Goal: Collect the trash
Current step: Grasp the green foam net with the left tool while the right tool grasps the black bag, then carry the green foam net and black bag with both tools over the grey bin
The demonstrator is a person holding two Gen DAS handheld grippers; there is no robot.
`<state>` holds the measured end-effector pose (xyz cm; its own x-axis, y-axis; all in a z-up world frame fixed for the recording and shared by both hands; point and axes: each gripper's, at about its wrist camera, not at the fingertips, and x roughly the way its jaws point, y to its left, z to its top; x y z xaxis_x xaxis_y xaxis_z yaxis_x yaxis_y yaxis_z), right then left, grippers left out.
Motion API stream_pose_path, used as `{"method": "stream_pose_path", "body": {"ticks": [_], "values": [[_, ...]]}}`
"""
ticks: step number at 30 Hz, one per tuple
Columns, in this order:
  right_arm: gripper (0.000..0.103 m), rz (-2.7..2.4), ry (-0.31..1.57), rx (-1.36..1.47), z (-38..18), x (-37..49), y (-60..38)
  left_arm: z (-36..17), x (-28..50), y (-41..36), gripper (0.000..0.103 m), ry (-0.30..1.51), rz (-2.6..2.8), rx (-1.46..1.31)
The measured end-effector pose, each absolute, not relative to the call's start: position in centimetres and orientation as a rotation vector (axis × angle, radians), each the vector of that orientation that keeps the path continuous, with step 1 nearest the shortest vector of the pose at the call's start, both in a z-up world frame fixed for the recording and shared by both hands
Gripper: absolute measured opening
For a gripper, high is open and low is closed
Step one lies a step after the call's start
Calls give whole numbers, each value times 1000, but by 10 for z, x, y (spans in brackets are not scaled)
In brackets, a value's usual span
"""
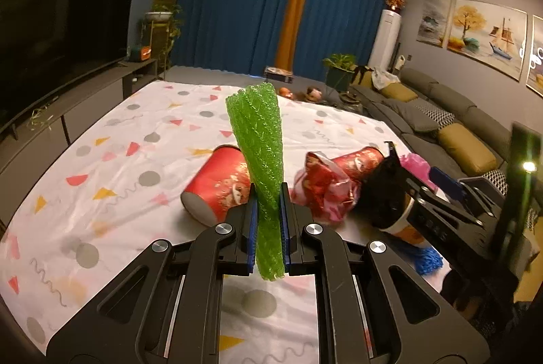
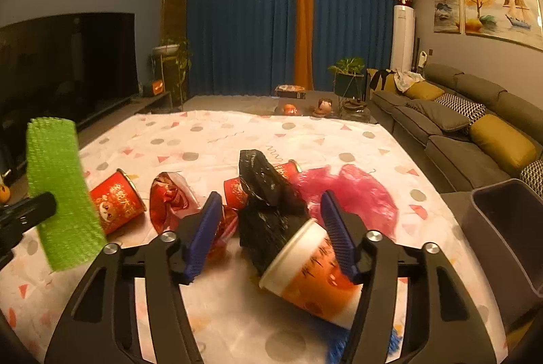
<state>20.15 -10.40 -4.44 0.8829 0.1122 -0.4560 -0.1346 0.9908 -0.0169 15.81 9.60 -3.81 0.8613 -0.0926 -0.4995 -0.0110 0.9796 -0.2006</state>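
Note:
My left gripper (image 1: 268,201) is shut on a green foam net sleeve (image 1: 259,140) and holds it upright above the patterned sheet; the sleeve also shows at the left of the right wrist view (image 2: 61,187). My right gripper (image 2: 271,211) is open, its fingers on either side of an orange and white paper cup (image 2: 312,275) stuffed with a black plastic bag (image 2: 268,194). Red paper cups (image 1: 217,187) (image 2: 117,201), a crumpled red wrapper (image 1: 322,191) (image 2: 171,201) and a pink plastic bag (image 2: 353,194) lie on the sheet.
A grey bin (image 2: 509,228) stands at the right edge of the sheet. A blue fringed object (image 1: 426,259) lies under the orange cup. A TV (image 1: 54,35) on a low cabinet is on the left, a grey sofa (image 2: 458,126) on the right.

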Motion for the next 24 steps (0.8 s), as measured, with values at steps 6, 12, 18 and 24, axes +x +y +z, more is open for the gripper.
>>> {"method": "stream_pose_path", "body": {"ticks": [6, 12, 18, 24], "values": [[36, 132, 519, -60, -55, 218, -101, -41, 161, 102, 11, 538, -41, -213], [6, 169, 514, -64, -55, 213, -102, -44, 160, 102, 11, 541, -49, -217], [4, 206, 446, -22, -34, 184, -108, -40, 153, 101, 11, 530, -51, -209], [4, 231, 349, 25, -1, 146, -124, -35, 142, 96, 11, 519, -59, -204]]}}
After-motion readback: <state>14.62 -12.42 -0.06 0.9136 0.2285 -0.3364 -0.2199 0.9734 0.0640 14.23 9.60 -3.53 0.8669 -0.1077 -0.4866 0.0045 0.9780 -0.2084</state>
